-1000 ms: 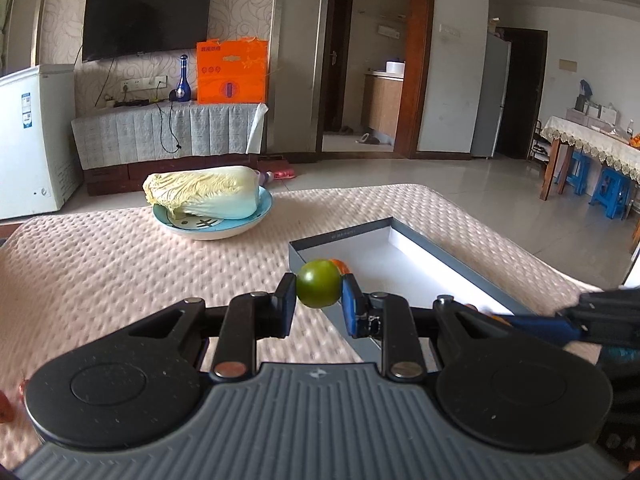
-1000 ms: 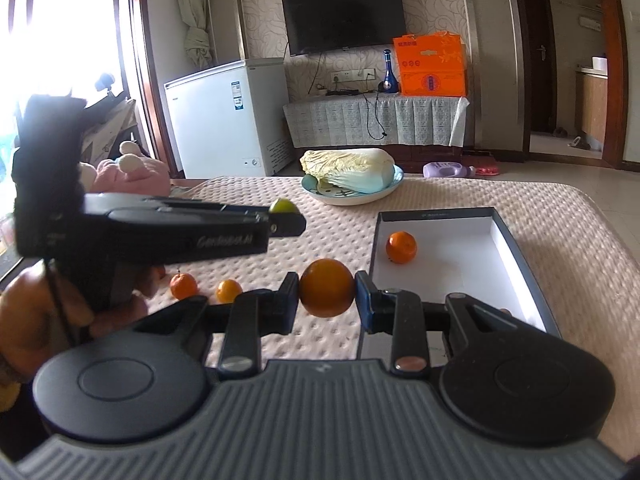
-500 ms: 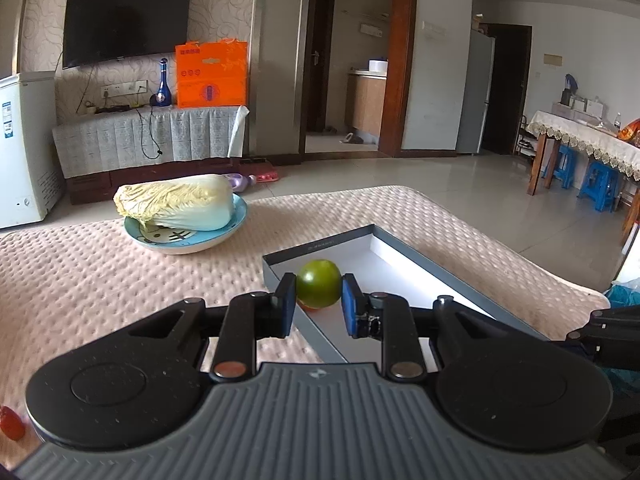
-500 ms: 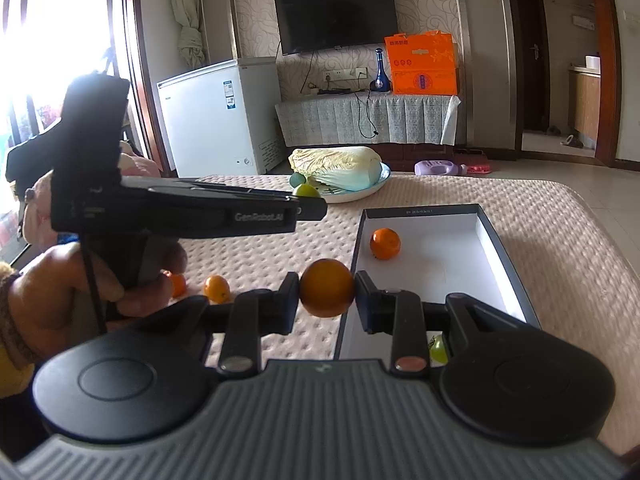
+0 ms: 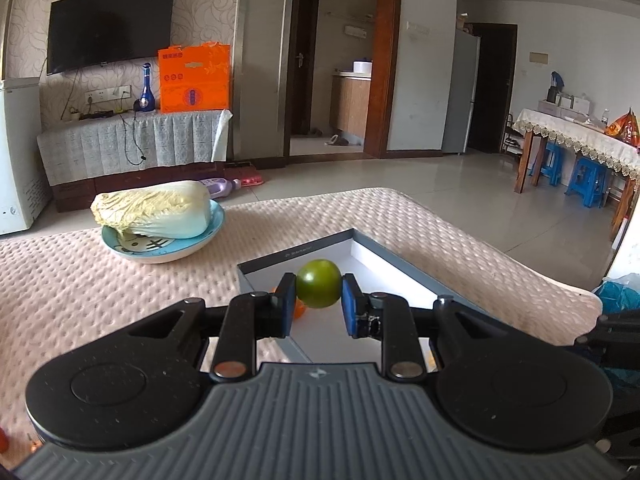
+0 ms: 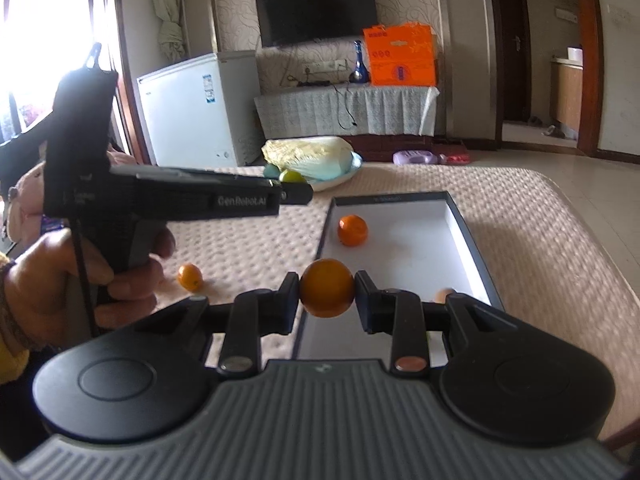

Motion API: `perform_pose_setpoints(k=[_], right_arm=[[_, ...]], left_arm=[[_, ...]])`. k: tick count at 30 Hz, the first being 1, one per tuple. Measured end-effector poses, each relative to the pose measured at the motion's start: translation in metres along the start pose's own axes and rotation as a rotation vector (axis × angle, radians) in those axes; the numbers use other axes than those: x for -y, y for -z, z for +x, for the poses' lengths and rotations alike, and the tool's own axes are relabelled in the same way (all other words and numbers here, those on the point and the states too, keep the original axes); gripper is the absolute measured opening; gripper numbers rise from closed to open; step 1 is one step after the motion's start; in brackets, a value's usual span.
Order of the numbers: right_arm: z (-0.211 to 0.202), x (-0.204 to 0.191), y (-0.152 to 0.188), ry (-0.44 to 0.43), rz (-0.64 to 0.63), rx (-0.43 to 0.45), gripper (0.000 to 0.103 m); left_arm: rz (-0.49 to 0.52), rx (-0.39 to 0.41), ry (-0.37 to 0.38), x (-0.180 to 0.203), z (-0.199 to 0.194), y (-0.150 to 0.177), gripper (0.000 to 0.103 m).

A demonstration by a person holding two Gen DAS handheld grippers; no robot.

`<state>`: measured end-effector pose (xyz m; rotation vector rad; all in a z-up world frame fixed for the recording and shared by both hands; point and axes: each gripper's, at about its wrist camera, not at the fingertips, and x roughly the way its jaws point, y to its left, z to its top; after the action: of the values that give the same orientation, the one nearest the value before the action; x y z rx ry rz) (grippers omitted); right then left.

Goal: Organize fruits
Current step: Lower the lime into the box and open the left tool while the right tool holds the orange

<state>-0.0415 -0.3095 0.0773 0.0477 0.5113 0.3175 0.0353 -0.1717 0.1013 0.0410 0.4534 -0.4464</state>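
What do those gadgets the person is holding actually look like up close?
Each tool is matte black plastic with a ribbed grey deck, two round black discs and two hinged fingers. The left tool has blue finger pads; seen side-on it is pistol-shaped, printed "GenRobot.AI", with a thin black cable. The right tool looks the same. The left hand is bare, with a yellow cuff.

Surface: pink dimpled tablecloth (image 5: 80, 292). On it: blue plate (image 5: 160, 250) carrying napa cabbage (image 5: 154, 210), dark-rimmed shallow box (image 6: 466, 232) near it, small orange (image 6: 190, 277) loose on cloth left of box.
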Motion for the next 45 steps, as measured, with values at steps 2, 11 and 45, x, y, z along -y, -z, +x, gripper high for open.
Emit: perform_pose_setpoints(k=[2, 11, 45], right_arm=[[0.000, 0.003, 0.002, 0.009, 0.003, -0.009, 0.033], [0.002, 0.010, 0.007, 0.028, 0.015, -0.057, 0.033], [0.007, 0.027, 0.016, 0.052, 0.063, -0.115, 0.033]], left_arm=[[0.005, 0.002, 0.011, 0.005, 0.004, -0.001, 0.028], [0.006, -0.015, 0.049, 0.035, 0.036, -0.004, 0.028], [0.056, -0.009, 0.060, 0.065, 0.089, -0.001, 0.058]])
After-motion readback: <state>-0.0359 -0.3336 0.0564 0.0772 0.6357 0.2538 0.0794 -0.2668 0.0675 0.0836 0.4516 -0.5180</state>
